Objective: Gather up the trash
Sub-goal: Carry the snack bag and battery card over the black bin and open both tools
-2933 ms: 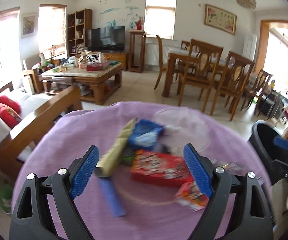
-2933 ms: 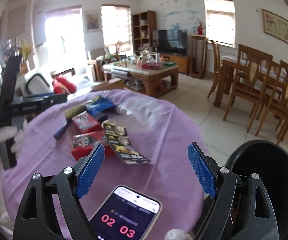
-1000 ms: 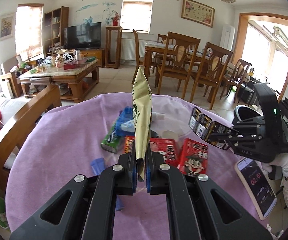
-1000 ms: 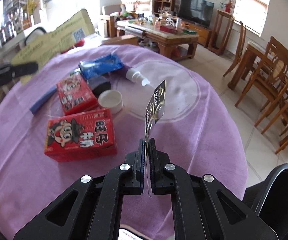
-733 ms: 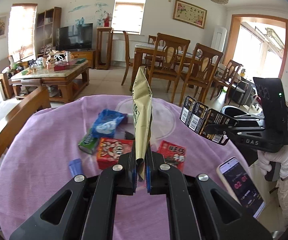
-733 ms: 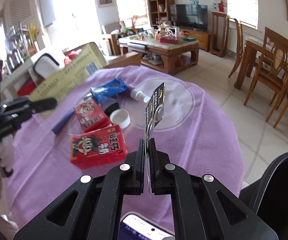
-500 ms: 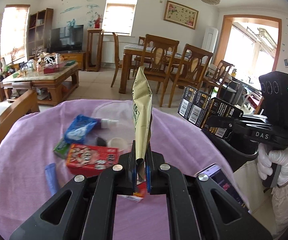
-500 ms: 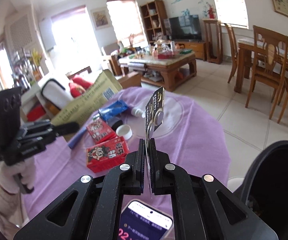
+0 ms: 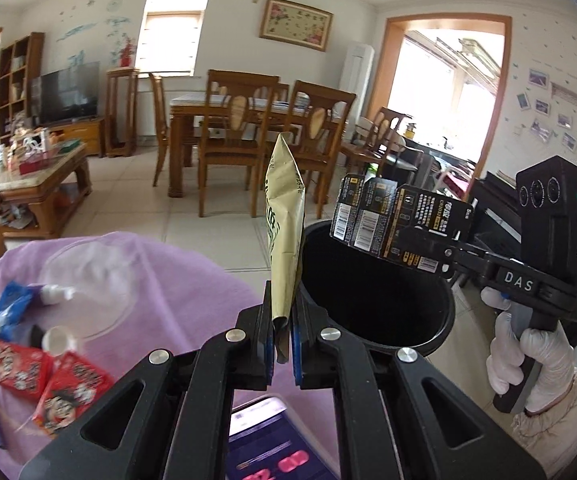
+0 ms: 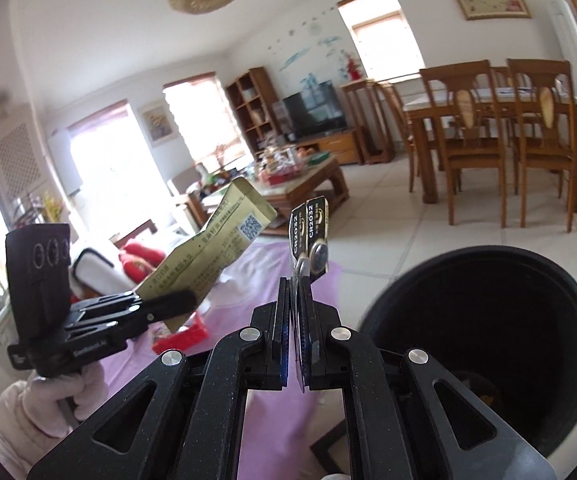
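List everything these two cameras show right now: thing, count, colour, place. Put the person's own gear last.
Pouch: one, gold-green, clamped in the left tongs.
Battery card: one, black, clamped in the right tongs, over the bin.
Bin: one, black, on the floor beside the table.
Tablecloth: one, purple, covering the table.
Red cartons: two, on the cloth, left side.
Blue wrapper: one, behind the cartons.
White cap: one, beside the cartons.
Phone: one, screen lit, near table edge.
Dining chairs: several, brown wood, behind.
Left tongs: black, shut.
Right tongs: black, shut.
Gloved hands: two, white.
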Motion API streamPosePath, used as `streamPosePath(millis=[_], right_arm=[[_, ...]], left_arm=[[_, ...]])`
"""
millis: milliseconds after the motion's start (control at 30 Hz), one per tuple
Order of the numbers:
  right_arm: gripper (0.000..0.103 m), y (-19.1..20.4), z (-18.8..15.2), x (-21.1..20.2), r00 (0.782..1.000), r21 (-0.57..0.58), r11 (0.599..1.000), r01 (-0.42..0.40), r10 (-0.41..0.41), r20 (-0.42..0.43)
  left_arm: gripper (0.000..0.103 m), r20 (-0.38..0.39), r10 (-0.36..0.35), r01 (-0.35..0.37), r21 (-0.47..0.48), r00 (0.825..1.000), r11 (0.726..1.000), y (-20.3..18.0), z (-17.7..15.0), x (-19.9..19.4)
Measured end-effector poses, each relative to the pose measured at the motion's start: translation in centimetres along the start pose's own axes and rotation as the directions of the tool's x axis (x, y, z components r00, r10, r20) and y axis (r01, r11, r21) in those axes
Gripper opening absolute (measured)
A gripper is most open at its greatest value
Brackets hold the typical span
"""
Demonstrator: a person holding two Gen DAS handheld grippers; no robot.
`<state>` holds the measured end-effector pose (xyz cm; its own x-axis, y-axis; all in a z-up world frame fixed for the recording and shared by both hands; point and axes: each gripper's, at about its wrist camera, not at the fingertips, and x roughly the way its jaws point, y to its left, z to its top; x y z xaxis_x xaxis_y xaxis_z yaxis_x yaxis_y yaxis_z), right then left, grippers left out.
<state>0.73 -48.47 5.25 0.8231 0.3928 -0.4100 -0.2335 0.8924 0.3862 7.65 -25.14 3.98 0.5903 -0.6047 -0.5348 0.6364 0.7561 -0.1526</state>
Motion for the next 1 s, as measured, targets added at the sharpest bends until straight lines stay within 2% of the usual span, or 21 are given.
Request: streamPosePath(millis=[267, 467, 767, 1000], right_arm=[[0.006, -7.4, -2.8, -4.2, 0.997, 0.117, 0.991, 0.070, -0.074, 0.036], [0.006, -11.7, -4.9, -5.4, 0.991, 0.182, 0.976, 0.119, -0.127, 0.036], [0.006, -14.5, -7.6, -4.9, 0.987, 0.248, 0.957, 0.152, -0.162, 0.021], [0.006, -14.8, -7.5, -3.9, 0.985, 0.262, 0.951, 0.162, -0.173, 0.018]], left_arm=[[0.007, -0.069, -0.052, 0.058, 0.084, 0.996, 0.995, -6.1, 0.8, 5.8], [0.007, -0.141, -0.043, 0.067, 0.174, 0.989, 0.983, -9.7, 0.3, 9.4], [0.007, -0.213, -0.031, 0.079, 0.223, 0.977, 0.972, -11.3, -0.5, 12.4], [0.007, -0.236, -0.014, 0.069, 0.229, 0.972, 0.971, -11.9, -0.9, 13.1]])
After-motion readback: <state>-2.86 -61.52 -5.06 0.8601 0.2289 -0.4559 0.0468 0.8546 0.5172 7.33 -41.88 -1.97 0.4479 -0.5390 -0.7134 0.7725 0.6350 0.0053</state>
